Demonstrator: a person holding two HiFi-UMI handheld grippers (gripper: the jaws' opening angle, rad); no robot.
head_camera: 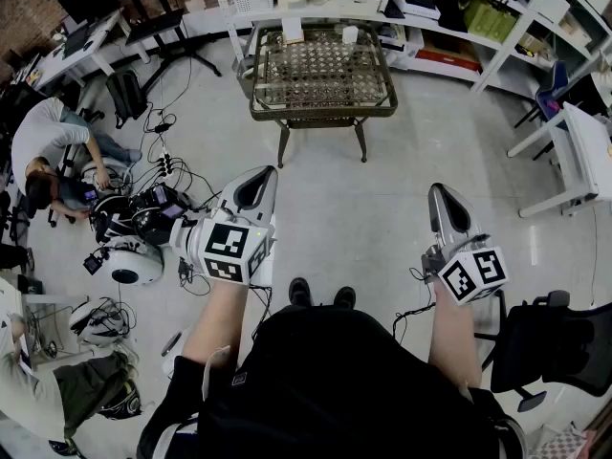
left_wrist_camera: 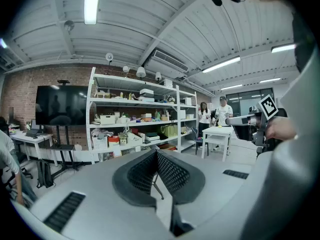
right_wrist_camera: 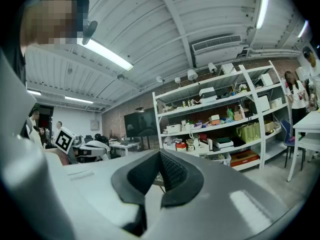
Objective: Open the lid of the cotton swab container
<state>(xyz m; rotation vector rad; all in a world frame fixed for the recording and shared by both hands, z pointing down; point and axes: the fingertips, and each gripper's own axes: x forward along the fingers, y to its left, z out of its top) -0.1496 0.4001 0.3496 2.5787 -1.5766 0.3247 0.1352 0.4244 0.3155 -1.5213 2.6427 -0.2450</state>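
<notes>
Left gripper (head_camera: 260,176) and right gripper (head_camera: 442,195) are keeping jaws pressed together, empty. Two white containers (head_camera: 293,30) are standing on the far table (head_camera: 323,105); contents indiscernible.

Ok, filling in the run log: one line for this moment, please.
left gripper: shut, empty | right gripper: shut, empty | both: short of table | task: not started

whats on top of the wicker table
A small white box and a smaller white container stand near the far edge of the table. Their contents cannot be seen.
</notes>
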